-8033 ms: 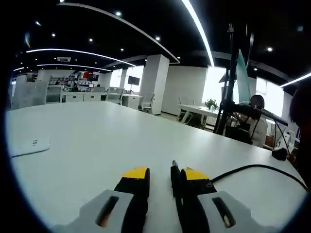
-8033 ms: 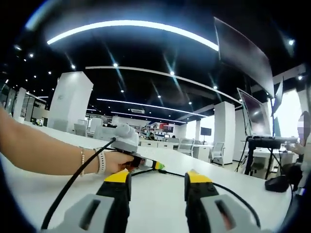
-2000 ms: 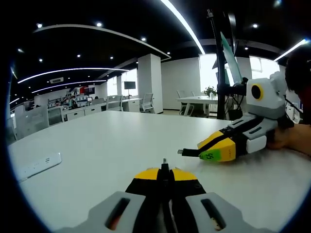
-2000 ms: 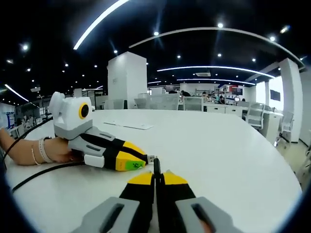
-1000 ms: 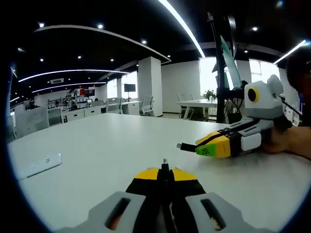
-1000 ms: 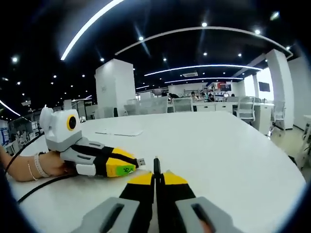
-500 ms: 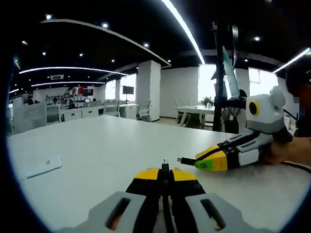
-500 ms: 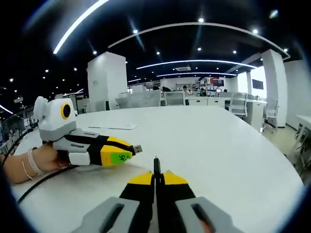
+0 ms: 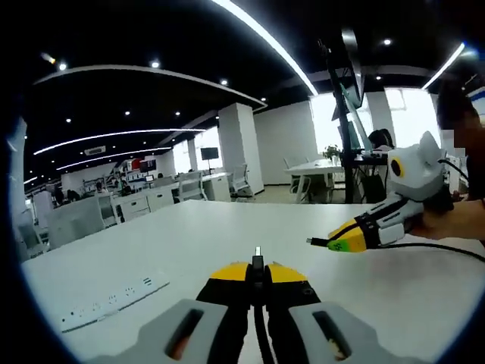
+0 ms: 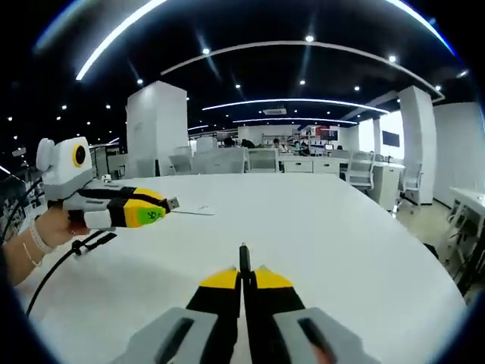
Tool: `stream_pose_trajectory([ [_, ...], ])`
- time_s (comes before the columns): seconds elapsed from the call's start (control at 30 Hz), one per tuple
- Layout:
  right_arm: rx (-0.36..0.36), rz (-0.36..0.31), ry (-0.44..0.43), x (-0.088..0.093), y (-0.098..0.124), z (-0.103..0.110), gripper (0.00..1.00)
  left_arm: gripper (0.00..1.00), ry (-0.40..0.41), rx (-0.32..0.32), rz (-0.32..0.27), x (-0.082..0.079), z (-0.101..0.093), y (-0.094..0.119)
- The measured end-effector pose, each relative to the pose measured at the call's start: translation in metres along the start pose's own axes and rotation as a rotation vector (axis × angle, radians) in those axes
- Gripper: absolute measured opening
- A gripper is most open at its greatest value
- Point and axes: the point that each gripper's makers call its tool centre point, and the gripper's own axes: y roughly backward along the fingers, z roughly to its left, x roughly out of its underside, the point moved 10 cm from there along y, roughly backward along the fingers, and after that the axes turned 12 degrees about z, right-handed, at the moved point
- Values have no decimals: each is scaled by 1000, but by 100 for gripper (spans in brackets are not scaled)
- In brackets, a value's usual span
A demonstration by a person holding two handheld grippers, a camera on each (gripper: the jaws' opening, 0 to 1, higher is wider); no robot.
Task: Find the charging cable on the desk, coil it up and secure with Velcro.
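My left gripper (image 9: 256,267) is shut on one end of the black charging cable, whose metal plug (image 9: 258,252) sticks up between the yellow jaw tips. My right gripper (image 10: 242,271) is shut on the other end, with a dark plug tip (image 10: 243,254) showing. In the left gripper view the right gripper (image 9: 342,236) is held in a hand at the right, and the cable (image 9: 443,247) runs along the white desk (image 9: 227,227) below it. The right gripper view has the left gripper (image 10: 154,206) lifted at the left, with cable (image 10: 70,261) hanging under it.
A white power strip (image 9: 114,298) lies on the desk at the left in the left gripper view. A flat white item (image 10: 198,209) lies mid-desk in the right gripper view. A person's hand (image 10: 47,225) holds the left gripper. A tripod (image 9: 350,129) and other desks stand behind.
The two grippers have drawn apart, each looking smaller and farther off in the other's view. The left gripper has risen off the desk, with cable now hanging under it.
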Motion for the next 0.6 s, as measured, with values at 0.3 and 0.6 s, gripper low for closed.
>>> stream_pose_trajectory([
  [0.3,-56,-91,-16,-17,5,78,6,8,139,-43,-127,13,66,87],
  [0.6,-95,-71,32,-27,-11,131,6,8,74,-100,-114,41,102,136],
])
